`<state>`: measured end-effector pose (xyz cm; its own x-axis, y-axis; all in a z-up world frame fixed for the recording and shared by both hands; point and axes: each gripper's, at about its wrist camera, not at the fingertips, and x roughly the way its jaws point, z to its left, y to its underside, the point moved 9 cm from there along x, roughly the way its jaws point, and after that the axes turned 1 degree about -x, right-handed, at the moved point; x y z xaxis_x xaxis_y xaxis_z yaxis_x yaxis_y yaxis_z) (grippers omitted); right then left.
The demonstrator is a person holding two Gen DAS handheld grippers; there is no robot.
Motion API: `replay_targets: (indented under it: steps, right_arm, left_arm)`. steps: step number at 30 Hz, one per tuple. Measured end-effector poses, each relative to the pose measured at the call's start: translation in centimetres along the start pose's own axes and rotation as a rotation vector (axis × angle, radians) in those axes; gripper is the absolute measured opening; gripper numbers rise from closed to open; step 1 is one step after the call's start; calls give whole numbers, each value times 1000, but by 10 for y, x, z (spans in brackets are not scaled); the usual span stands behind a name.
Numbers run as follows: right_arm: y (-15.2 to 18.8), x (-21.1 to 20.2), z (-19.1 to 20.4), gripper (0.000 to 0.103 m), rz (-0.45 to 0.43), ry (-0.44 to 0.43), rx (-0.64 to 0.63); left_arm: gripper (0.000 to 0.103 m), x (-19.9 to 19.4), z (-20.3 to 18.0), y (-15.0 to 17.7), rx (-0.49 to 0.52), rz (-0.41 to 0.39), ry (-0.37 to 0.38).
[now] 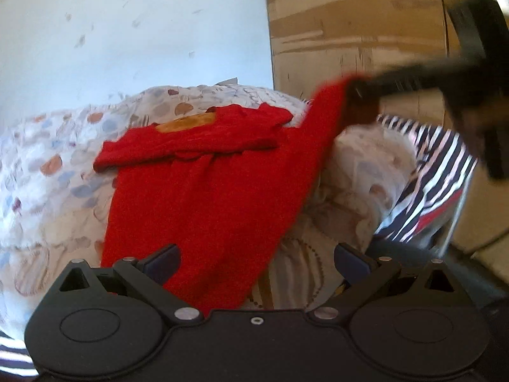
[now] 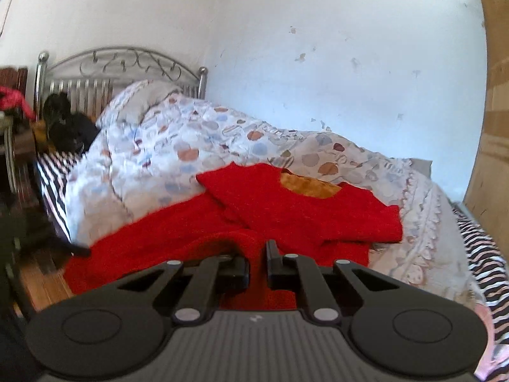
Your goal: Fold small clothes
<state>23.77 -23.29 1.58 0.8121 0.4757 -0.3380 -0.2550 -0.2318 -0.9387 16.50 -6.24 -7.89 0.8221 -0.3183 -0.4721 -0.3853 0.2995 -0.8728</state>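
Both tongs were seen over a bed. The right tongs [image 2: 258, 262] were clamped on a fold of the red knitted sweater [image 2: 286, 210], with cloth pinched between the two nearly closed fingers; in the left wrist view the same tongs [image 1: 359, 95] appeared blurred at the upper right, with a corner of the sweater [image 1: 206, 197] raised clear of the bedding and stretched taut from the rest of the garment. The left tongs [image 1: 256, 262] were spread wide apart, and the lower edge of the sweater was draped between the fingers without being pressed by either pad.

The sweater was laid on a pale quilt printed with coloured dots [image 2: 197, 146], with the sleeves folded across the chest and an orange-brown lining [image 2: 307, 186] shown at the neck. A black-and-white striped sheet [image 1: 429, 184] was seen beyond the quilt's edge. A metal headboard [image 2: 121, 67] was set at the far end of the bed, against a white wall [image 2: 318, 47]. A wooden cabinet [image 1: 350, 25] was seen beside the bed.
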Motion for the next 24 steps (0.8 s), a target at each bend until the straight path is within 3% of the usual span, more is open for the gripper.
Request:
replay_targets:
  steps: [4,10,17,20,24]
  right_arm:
    - [-10,4,-5,11,-29,-18,55]
    - [-20,-1,-14,10,-71,-27,154]
    - [-39,7,-13,10,-90,-30,161]
    - [-42,9,-12,10,-82,-30,147]
    - [-42,10,-15,10,-84,-27,159]
  left_arm:
    - [102,24,-4,5,101,63,-137]
    - [99,39,19,1,39,93,-215]
    - [98,52,22,-24,84,36,-272]
    - [96,48,35,-45,114,-6,-345]
    - [96,28,66,-71,81,-56,-363]
